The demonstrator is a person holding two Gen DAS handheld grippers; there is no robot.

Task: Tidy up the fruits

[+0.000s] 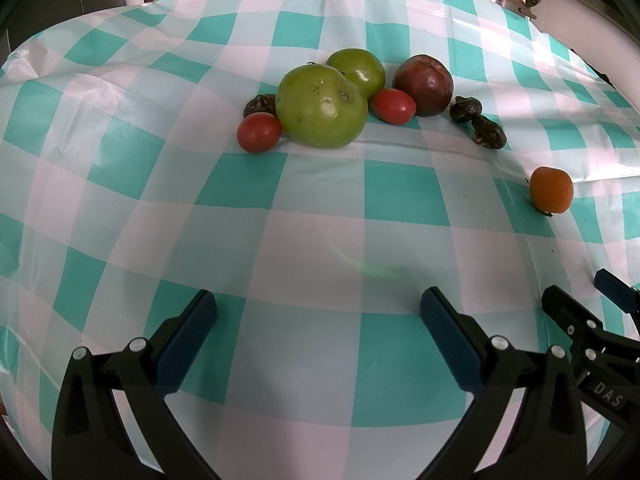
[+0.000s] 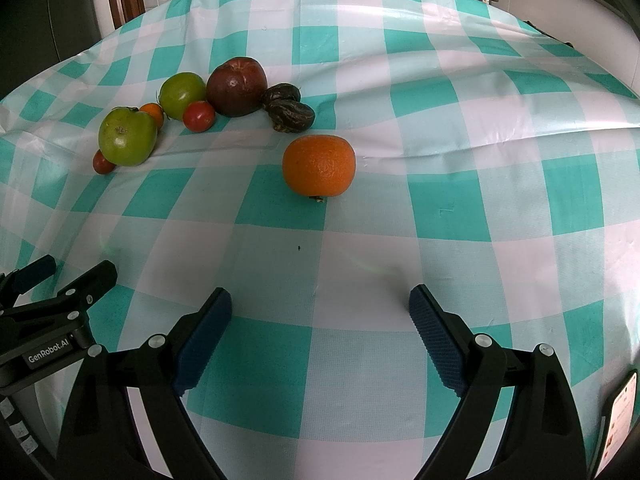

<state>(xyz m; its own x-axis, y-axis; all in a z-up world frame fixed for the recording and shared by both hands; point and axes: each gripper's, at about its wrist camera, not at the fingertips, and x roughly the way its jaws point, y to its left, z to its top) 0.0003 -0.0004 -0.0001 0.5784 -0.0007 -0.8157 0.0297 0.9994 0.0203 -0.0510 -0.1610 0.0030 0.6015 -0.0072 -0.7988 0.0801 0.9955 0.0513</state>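
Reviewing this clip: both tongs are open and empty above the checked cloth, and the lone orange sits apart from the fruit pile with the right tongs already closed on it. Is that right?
Not quite. The right tongs are not closed on the orange; the right wrist view shows them open, with the orange lying on the checked cloth ahead of them, untouched. The rest holds: the left tongs are open and empty, and the orange sits apart from the fruit pile.

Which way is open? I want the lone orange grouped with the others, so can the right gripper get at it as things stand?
Probably yes. The right gripper is open and empty, and the orange sits straight ahead of it, apart from the other fruit, with only bare checked tablecloth between.
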